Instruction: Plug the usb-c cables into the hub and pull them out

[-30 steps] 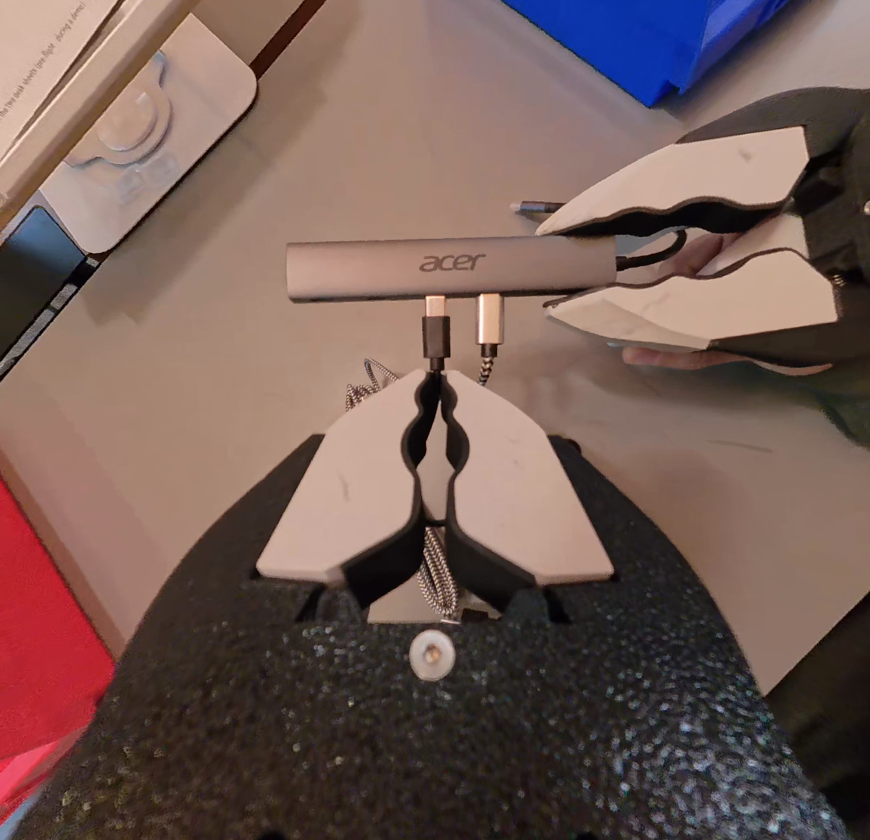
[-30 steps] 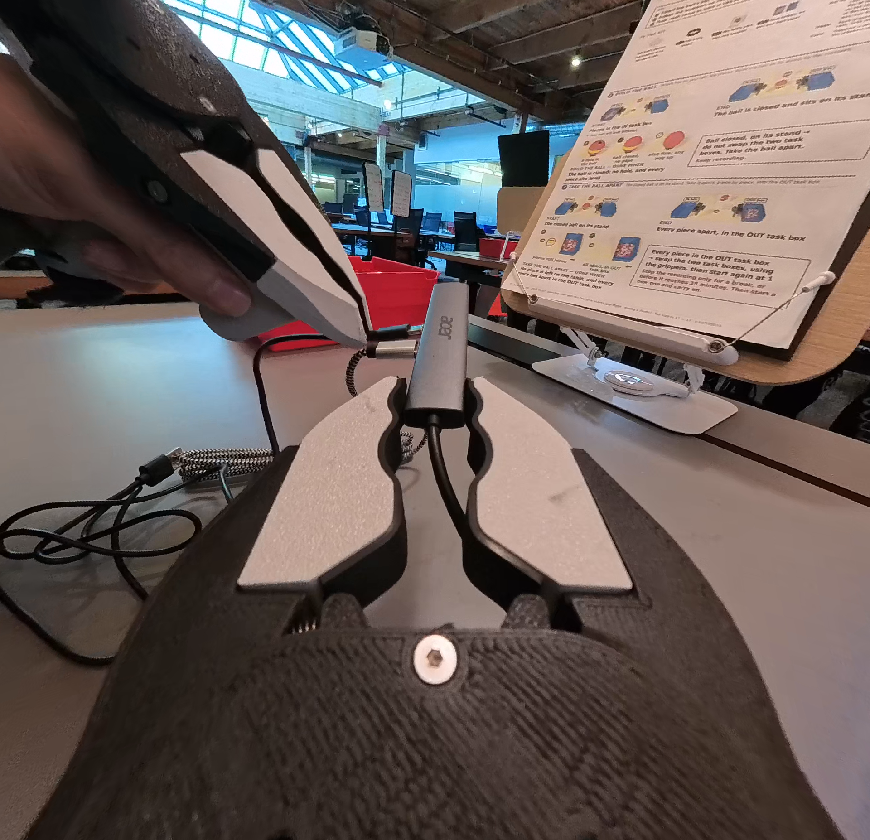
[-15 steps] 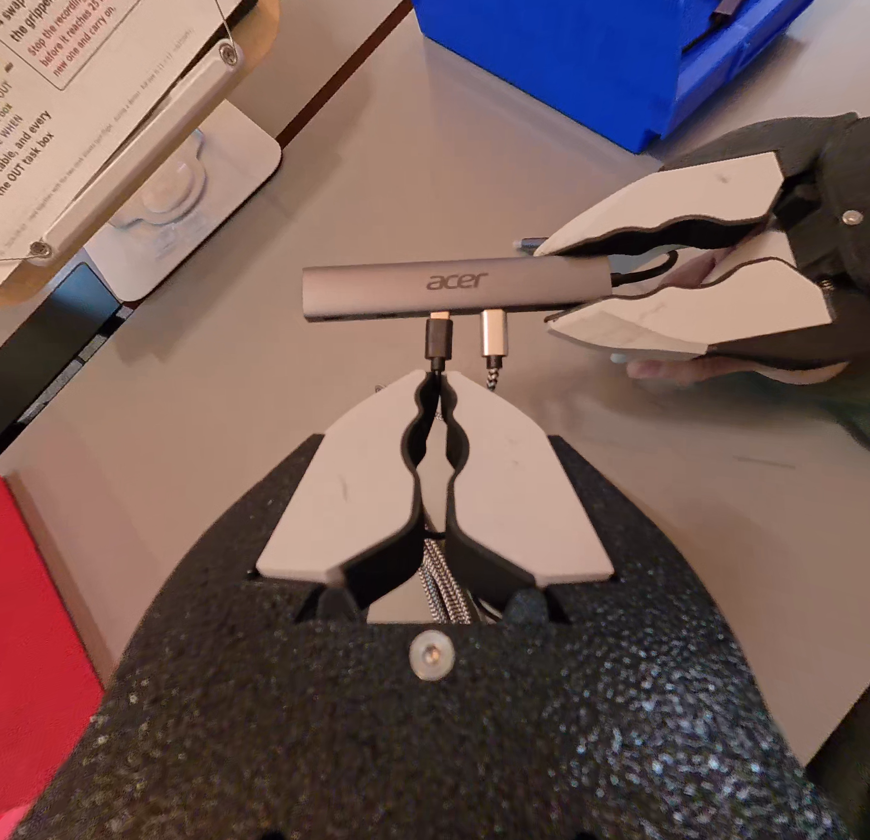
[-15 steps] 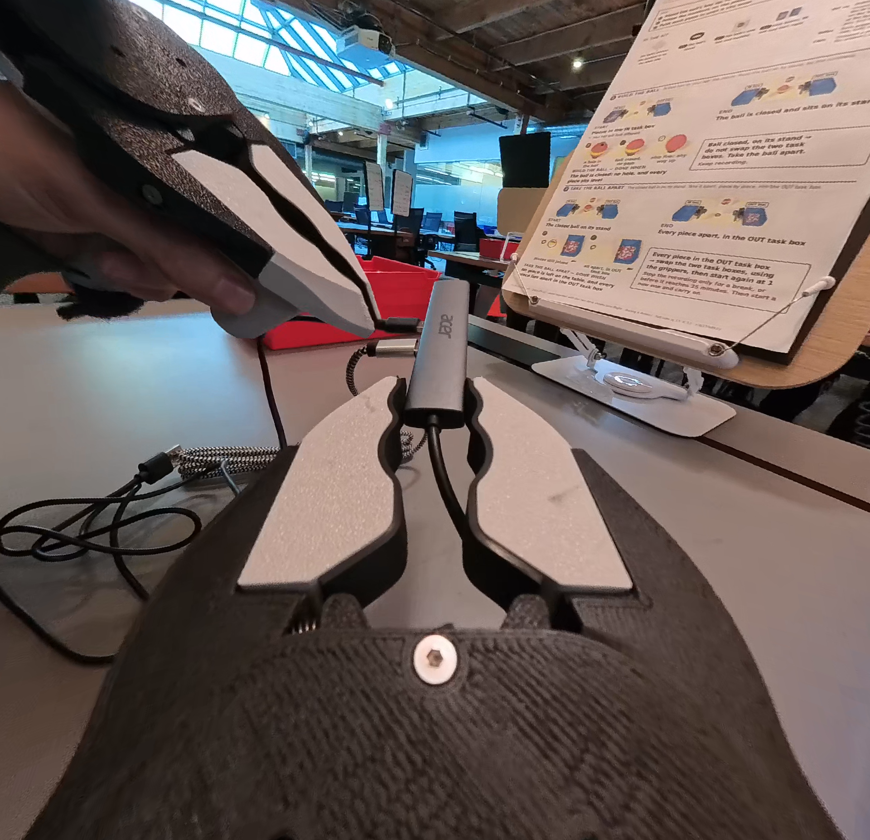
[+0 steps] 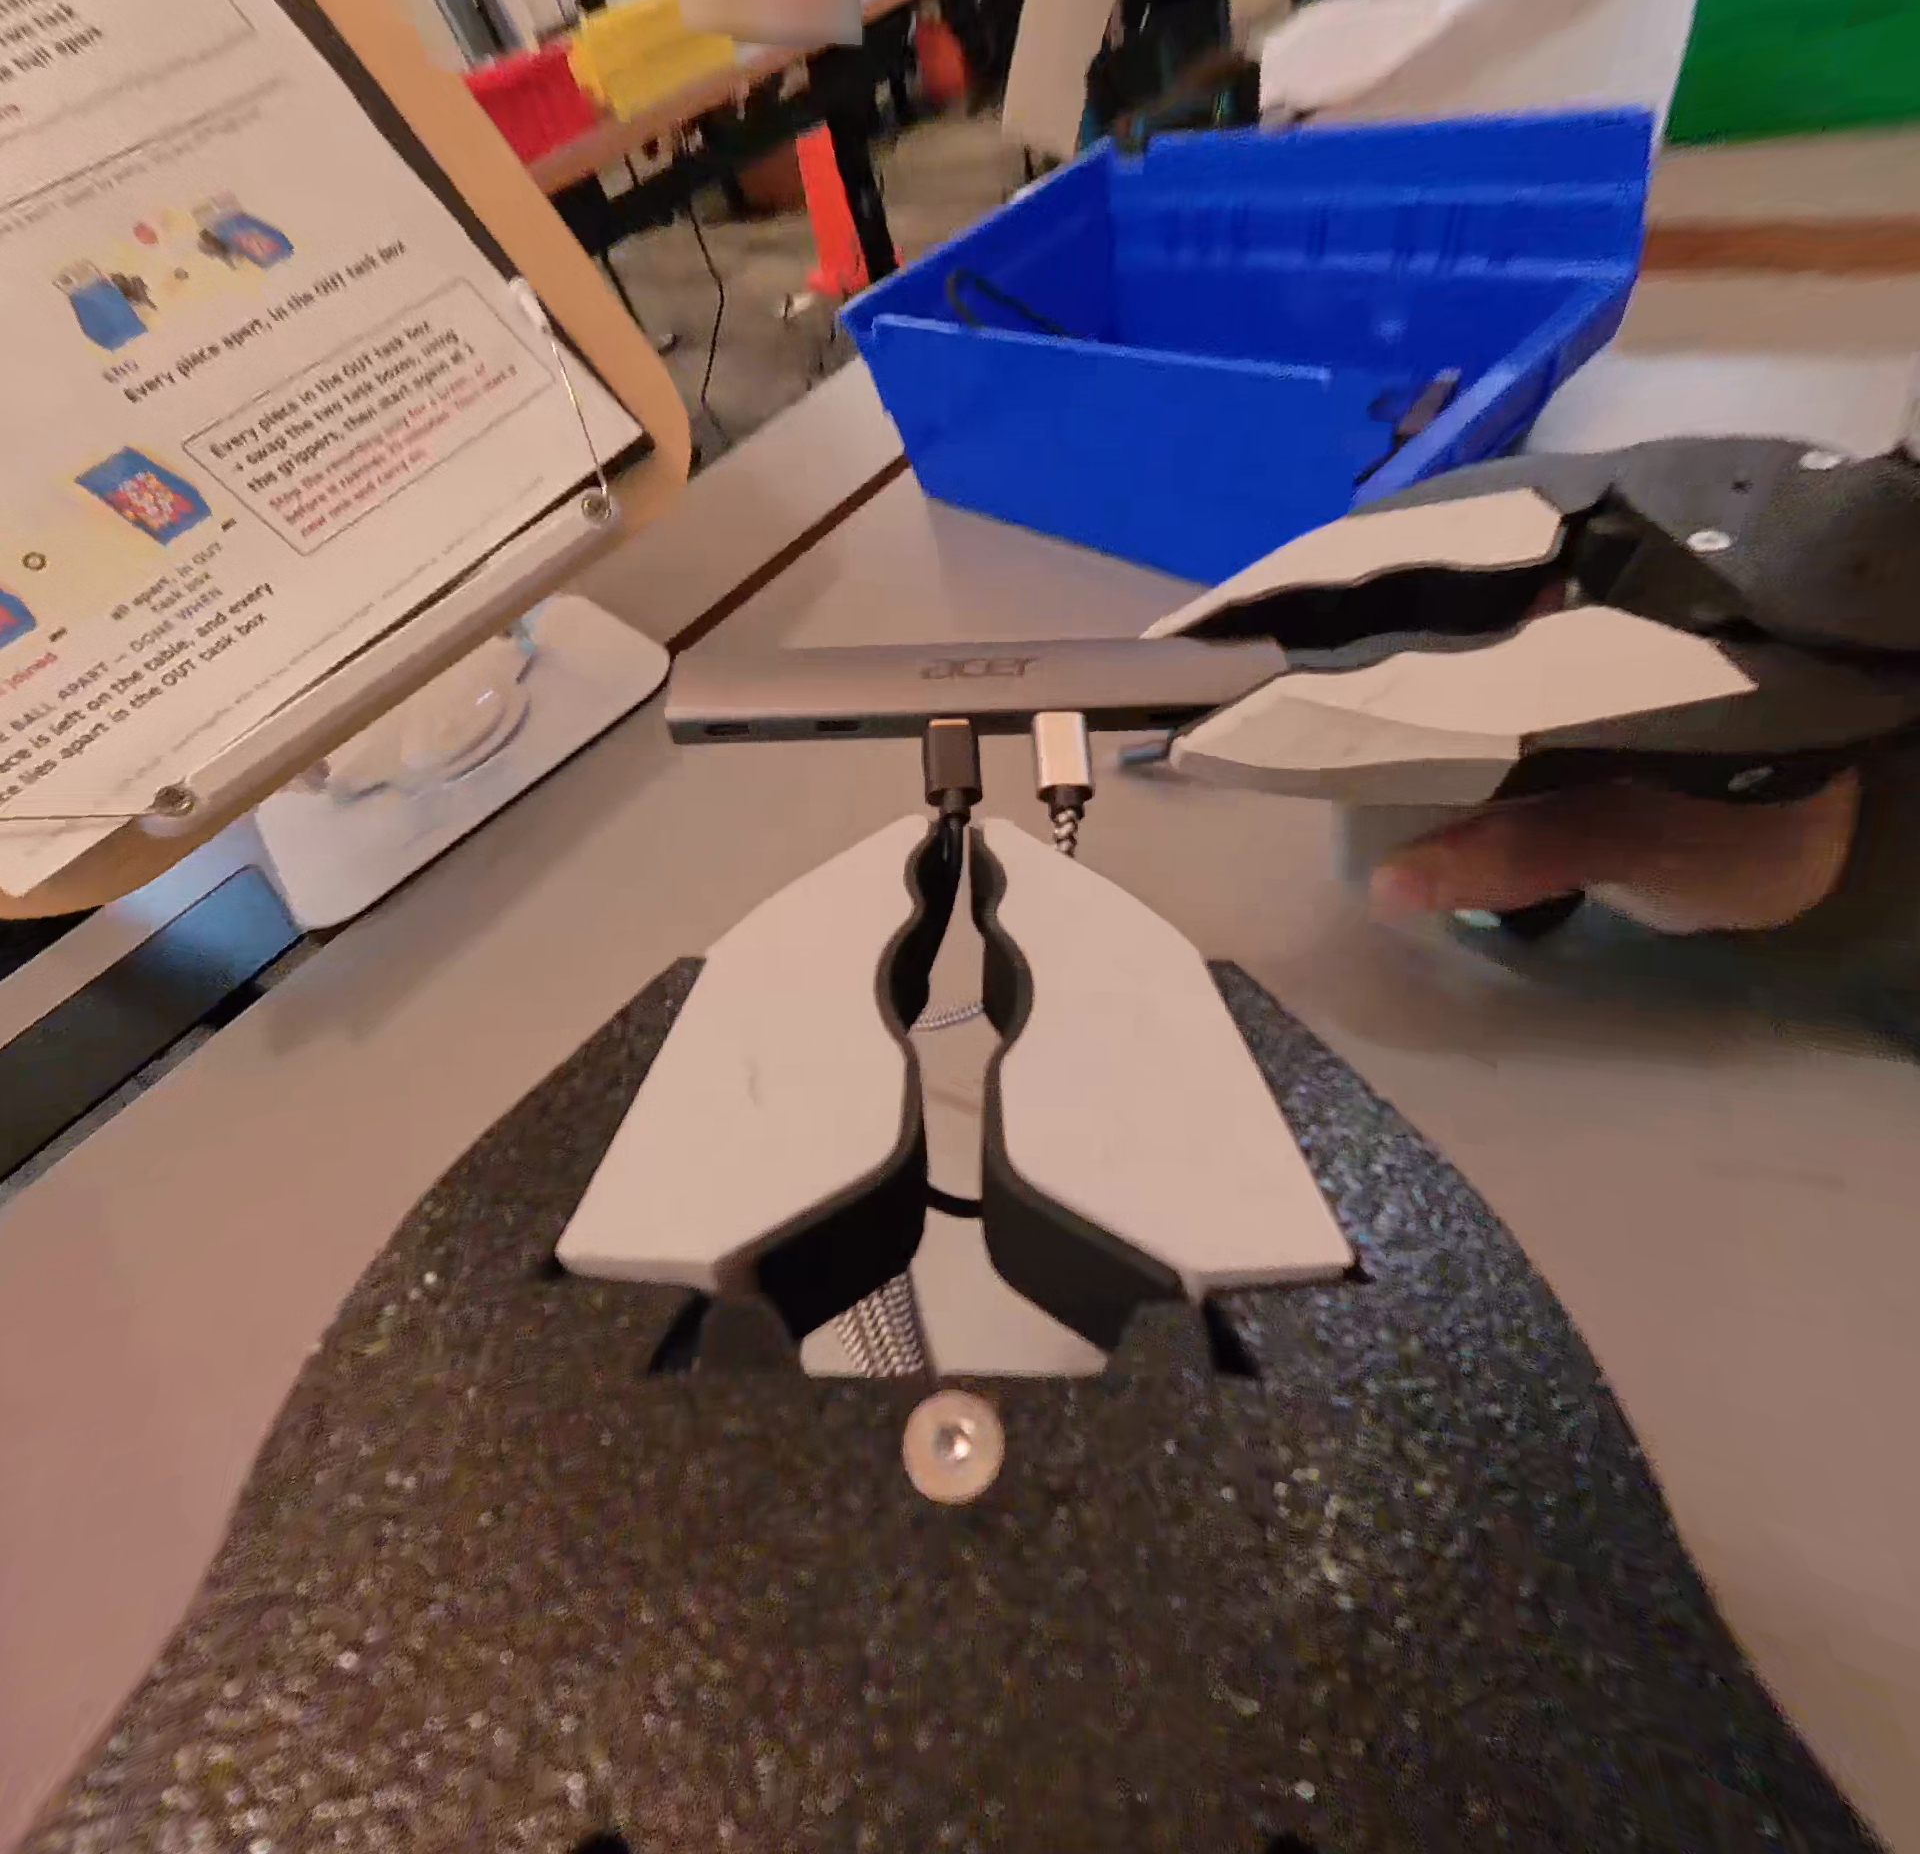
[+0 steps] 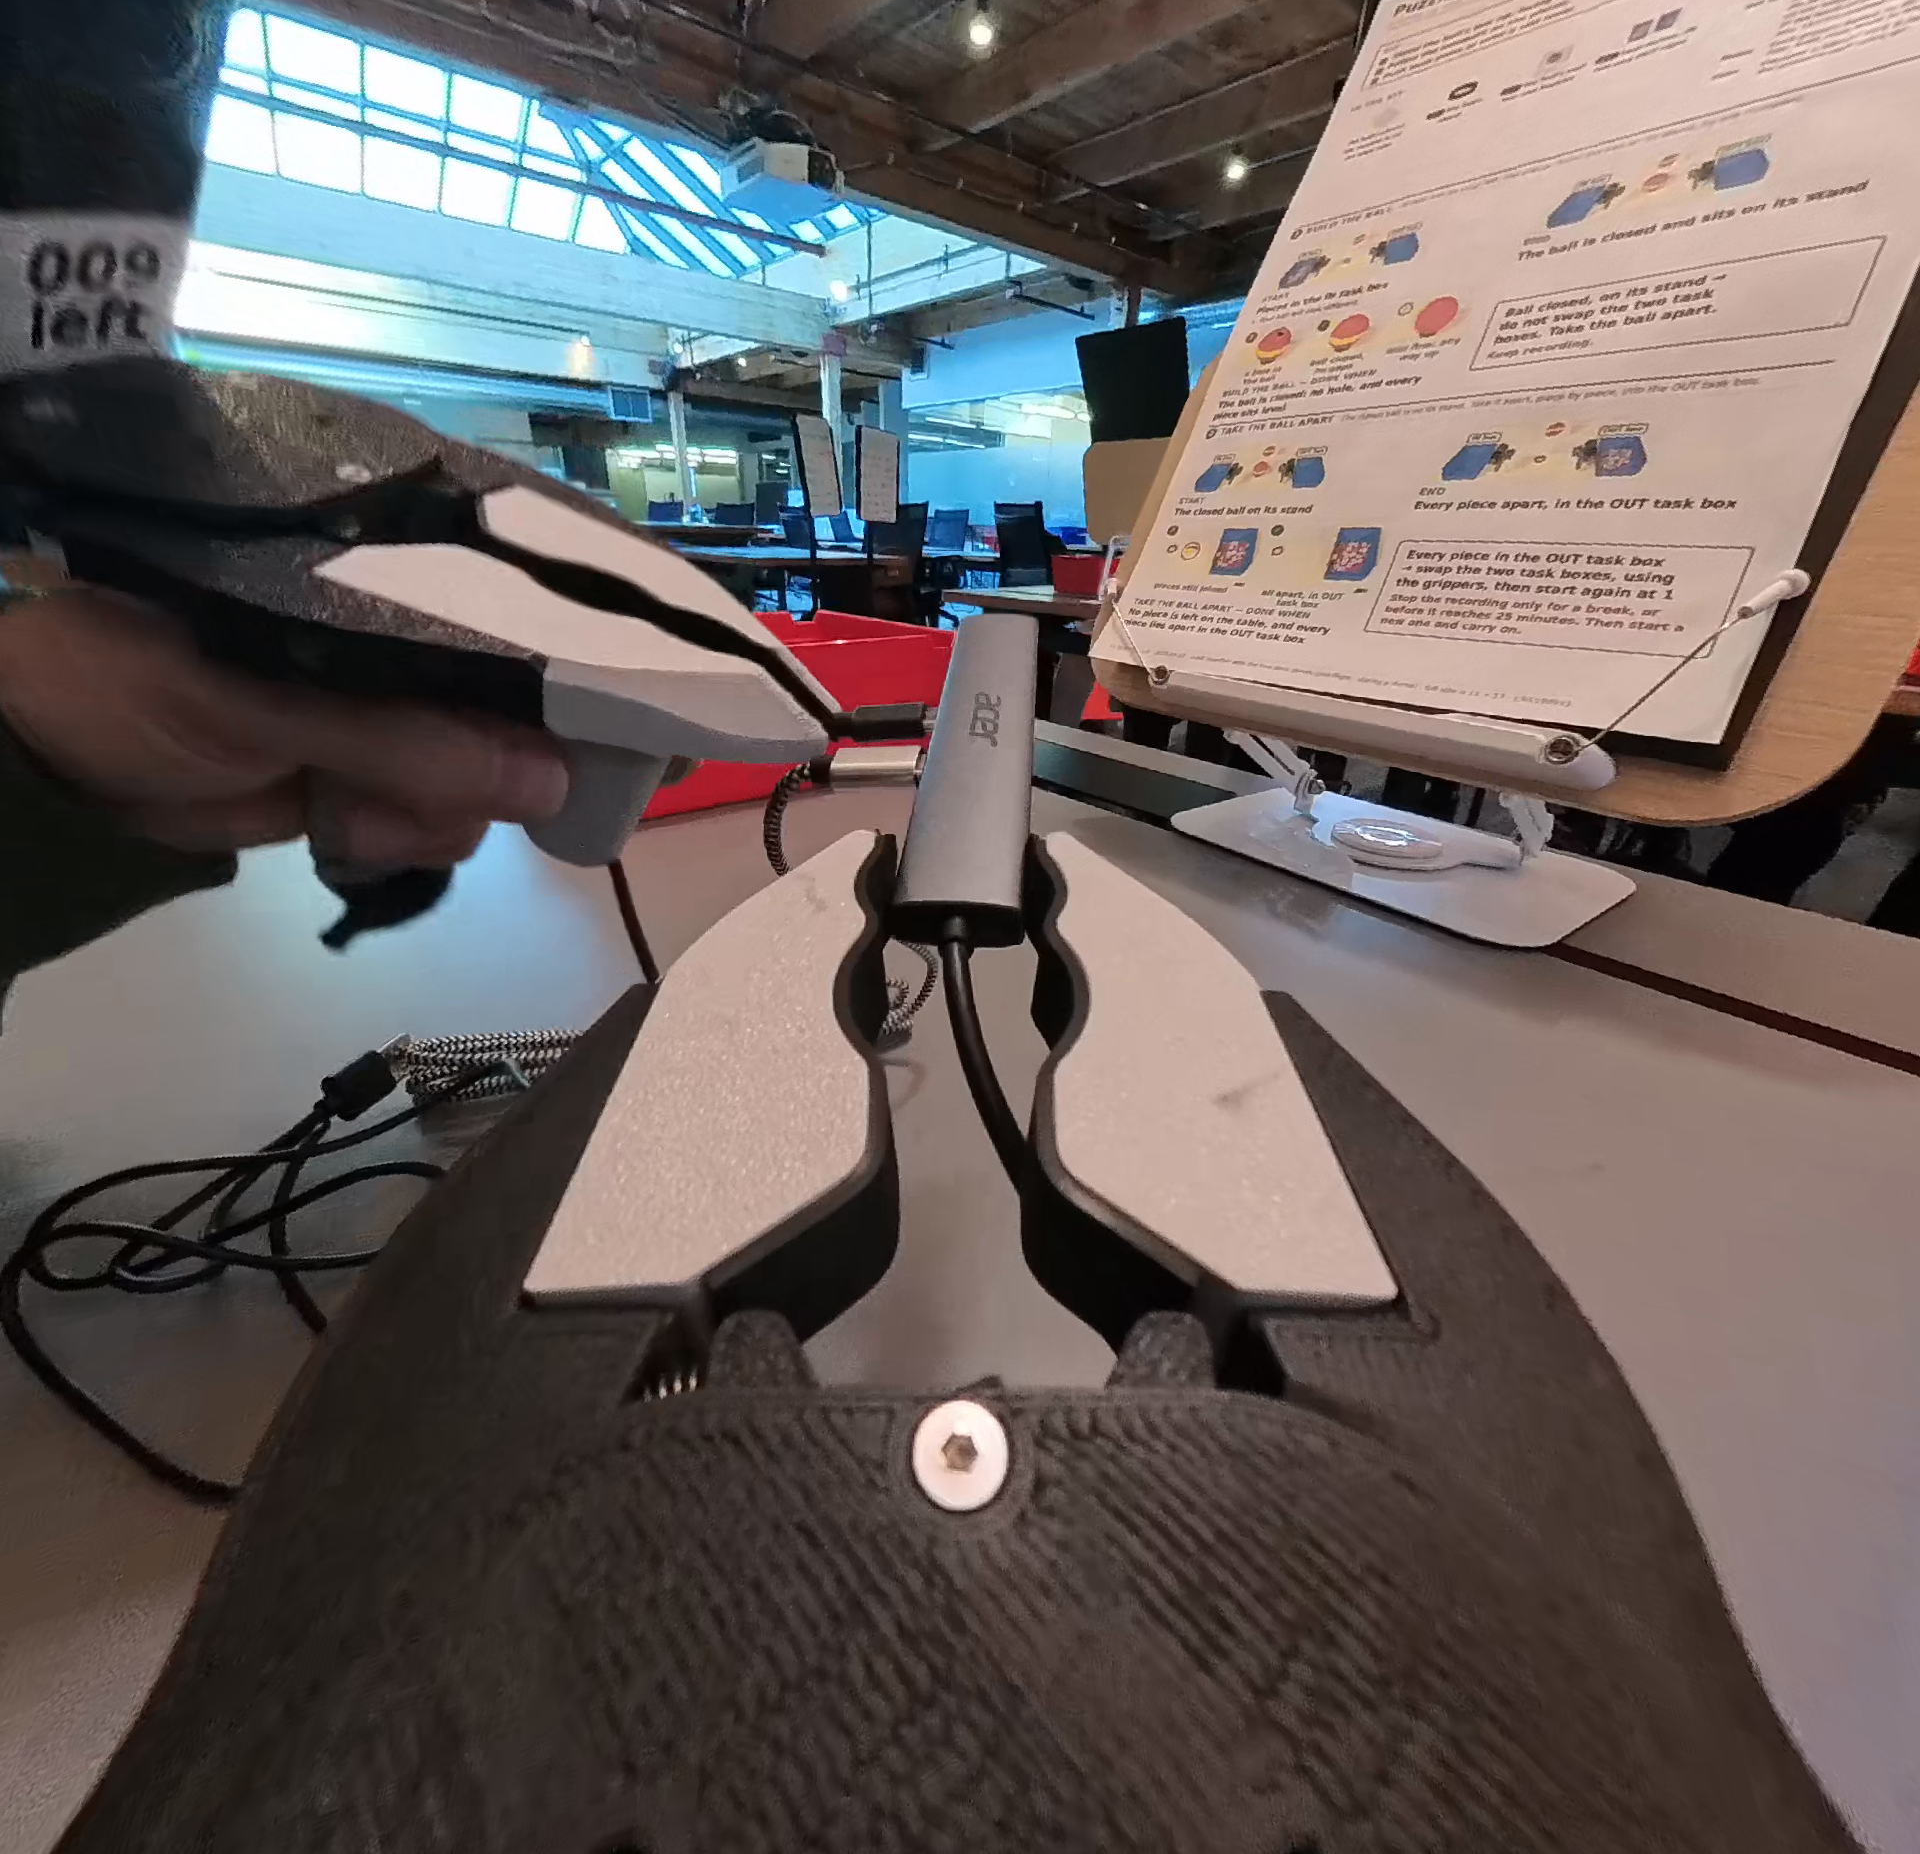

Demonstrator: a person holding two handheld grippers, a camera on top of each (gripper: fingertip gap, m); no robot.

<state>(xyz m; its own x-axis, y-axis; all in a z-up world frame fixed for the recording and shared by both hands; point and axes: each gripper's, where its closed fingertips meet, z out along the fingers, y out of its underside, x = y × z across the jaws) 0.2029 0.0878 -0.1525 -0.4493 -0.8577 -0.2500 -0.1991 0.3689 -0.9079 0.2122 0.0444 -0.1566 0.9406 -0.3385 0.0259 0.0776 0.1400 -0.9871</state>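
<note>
Holding the black usb-c cable (image 5: pixel 951 765) by its cord just behind the plug, the left gripper (image 5: pixel 951 838) is clamped closed on it; that plug sits in the slim grey metal hub (image 5: pixel 966 684), beside the silver braided usb-c cable (image 5: pixel 1062 765), also seated. Further right, the right gripper (image 6: pixel 961 869) is closed on the hub's tail end, keeping it lifted above the grey surface (image 5: pixel 1351 1077). I judge the plugging-in half done, with both cables yet to be pulled out. A blue plastic bin (image 5: pixel 1195 433) stands toward the far edge.
</note>
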